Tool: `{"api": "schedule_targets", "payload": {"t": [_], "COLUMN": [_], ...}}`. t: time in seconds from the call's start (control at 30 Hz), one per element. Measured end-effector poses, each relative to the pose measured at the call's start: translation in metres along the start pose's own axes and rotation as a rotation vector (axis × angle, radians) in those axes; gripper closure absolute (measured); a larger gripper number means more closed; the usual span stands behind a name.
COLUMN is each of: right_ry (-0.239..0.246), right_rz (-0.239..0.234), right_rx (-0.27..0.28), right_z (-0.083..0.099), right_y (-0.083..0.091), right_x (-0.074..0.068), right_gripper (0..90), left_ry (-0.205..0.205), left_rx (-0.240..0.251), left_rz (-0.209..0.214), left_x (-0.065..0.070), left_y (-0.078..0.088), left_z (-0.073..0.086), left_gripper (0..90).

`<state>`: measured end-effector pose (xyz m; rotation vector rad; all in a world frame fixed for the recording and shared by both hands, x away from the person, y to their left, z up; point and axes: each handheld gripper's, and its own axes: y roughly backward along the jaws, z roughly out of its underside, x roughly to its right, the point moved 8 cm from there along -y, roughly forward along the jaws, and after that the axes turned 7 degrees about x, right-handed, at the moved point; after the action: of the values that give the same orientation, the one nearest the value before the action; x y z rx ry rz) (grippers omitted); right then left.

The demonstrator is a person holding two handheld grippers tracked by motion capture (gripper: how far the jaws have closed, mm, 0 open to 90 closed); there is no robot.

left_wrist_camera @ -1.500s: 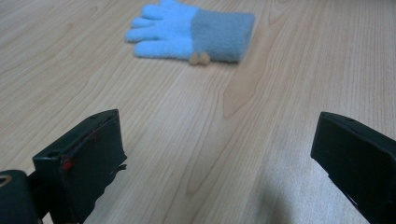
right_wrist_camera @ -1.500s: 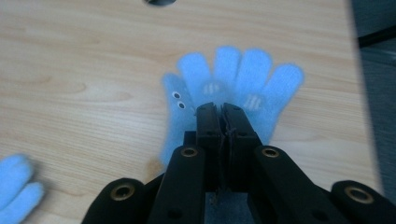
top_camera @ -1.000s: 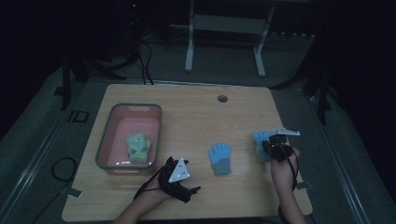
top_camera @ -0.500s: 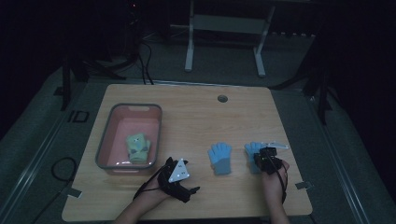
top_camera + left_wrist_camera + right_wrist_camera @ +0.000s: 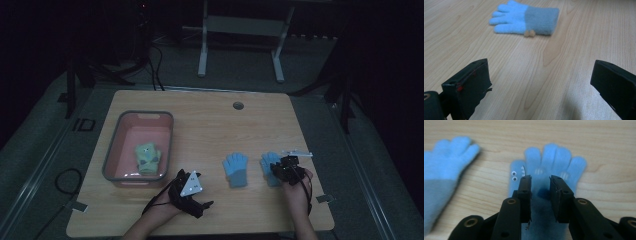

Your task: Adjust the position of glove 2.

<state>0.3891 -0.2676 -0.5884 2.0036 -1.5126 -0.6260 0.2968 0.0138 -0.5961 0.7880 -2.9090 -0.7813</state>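
My right gripper point(image 5: 540, 182) sits right over the blue glove point(image 5: 549, 162) on the table point(image 5: 210, 125), so I can't see the cuff end of it. That part is hidden under the black jaws. In the high view the gripper point(image 5: 286, 169) covers most of that glove point(image 5: 270, 162), and the room is dim. The glove lies flat near my edge of the table, on the right side. Its long way runs from me toward the far edge, with the fingers pointing away from me. I see two little googly eyes by its thumb side. My jaws have just been opening a bit. They stand a small way apart with the glove's middle in the gap below them, and I can't tell if the pads touch it. A second blue glove point(image 5: 235, 169) lies just beside it to the left, fingers pointing away too.

My left gripper point(image 5: 192, 192) rests near my edge, jaws wide apart and holding nothing.
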Motion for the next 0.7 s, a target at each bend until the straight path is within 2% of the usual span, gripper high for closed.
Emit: {"api": "schedule_targets", "payload": {"t": [0.03,0.07,0.13,0.17,0.2,0.23,0.27,0.37,0.47,0.5,0.57,0.7], "right_ry": [0.006,0.037,0.072,0.098,0.098,0.127,0.188,0.263,0.292,0.369,0.380,0.372], "right_rz": [-0.014,-0.038,-0.056,-0.081,-0.081,-0.097,-0.157,-0.241,-0.262,-0.292,-0.317,-0.303], "right_rx": [0.004,0.002,0.008,0.015,0.015,0.018,0.030,0.040,0.042,0.033,0.028,0.013], "right_z": [-0.003,-0.007,-0.011,-0.014,-0.014,-0.015,-0.019,-0.023,-0.023,-0.021,-0.017,-0.006], "right_y": [0.003,0.008,0.012,0.015,0.015,0.016,0.020,0.022,0.022,0.020,0.016,0.001], "right_x": [0.001,0.003,0.005,0.005,0.005,0.006,0.006,0.006,0.006,0.007,0.008,0.015], "right_gripper": [69.9,66.5,65.4,64.4,64.4,63.4,62.1,62.1,63.0,64.4,64.5,64.3], "left_ry": [0.000,0.001,-0.004,-0.005,-0.005,-0.004,-0.003,0.002,0.002,0.002,0.004,0.013], "left_rx": [0.000,-0.001,0.000,0.001,0.001,-0.001,-0.001,-0.002,-0.003,-0.003,-0.004,0.001], "left_rz": [0.000,0.001,0.004,0.005,0.005,0.004,0.001,-0.002,-0.005,-0.004,-0.006,-0.017], "left_x": [0.000,0.000,0.000,0.000,0.000,0.000,0.000,0.000,0.000,0.000,0.000,-0.001], "left_y": [0.000,0.001,0.001,0.001,0.001,0.001,0.001,0.002,0.002,0.002,0.002,0.005], "left_z": [0.000,0.001,0.001,0.002,0.002,0.002,0.002,0.002,0.002,0.002,0.003,0.003], "left_gripper": [2.8,2.8,2.8,2.7,2.7,2.7,2.7,2.8,2.7,2.7,2.7,2.8]}}
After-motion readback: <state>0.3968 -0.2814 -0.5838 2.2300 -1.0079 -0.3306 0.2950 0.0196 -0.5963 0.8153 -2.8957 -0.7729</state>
